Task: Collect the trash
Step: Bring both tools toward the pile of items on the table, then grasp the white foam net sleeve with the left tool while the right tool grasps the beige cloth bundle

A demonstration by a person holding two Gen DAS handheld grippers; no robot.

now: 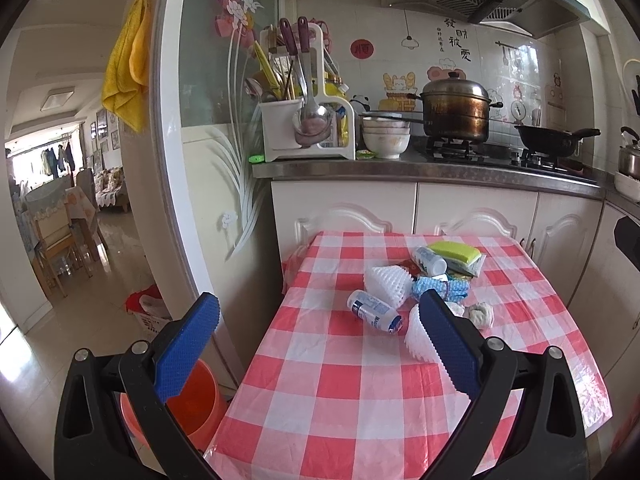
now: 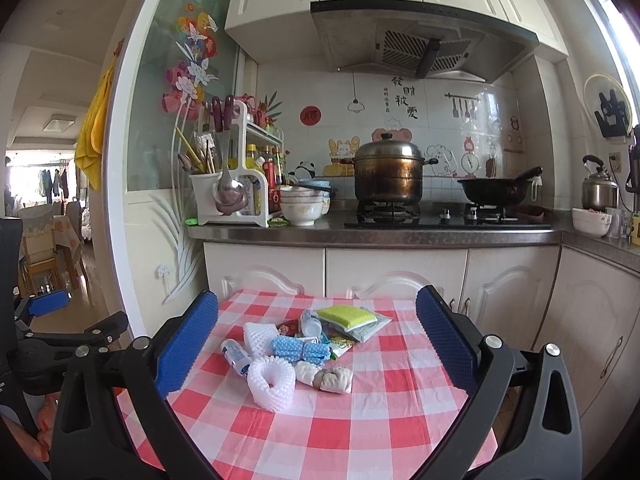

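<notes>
A pile of trash lies on the red-checked table (image 1: 360,392) (image 2: 360,420): two small white bottles (image 1: 374,311) (image 2: 236,354), white foam fruit nets (image 1: 388,284) (image 2: 270,382), a blue dotted cloth (image 1: 440,290) (image 2: 300,348), crumpled tissues (image 1: 480,313) (image 2: 332,378), wrappers and a yellow-green sponge (image 1: 454,251) (image 2: 348,315). My left gripper (image 1: 320,348) is open and empty, above the table's near left part. My right gripper (image 2: 318,344) is open and empty, in front of the pile. An orange bucket (image 1: 196,400) stands on the floor left of the table.
Behind the table are white cabinets (image 2: 396,272) and a counter with a utensil rack (image 1: 304,92), bowls (image 2: 302,204), a steamer pot (image 2: 388,174) and a wok (image 2: 496,190) on the stove. A doorway at left opens onto a dining room (image 1: 60,208).
</notes>
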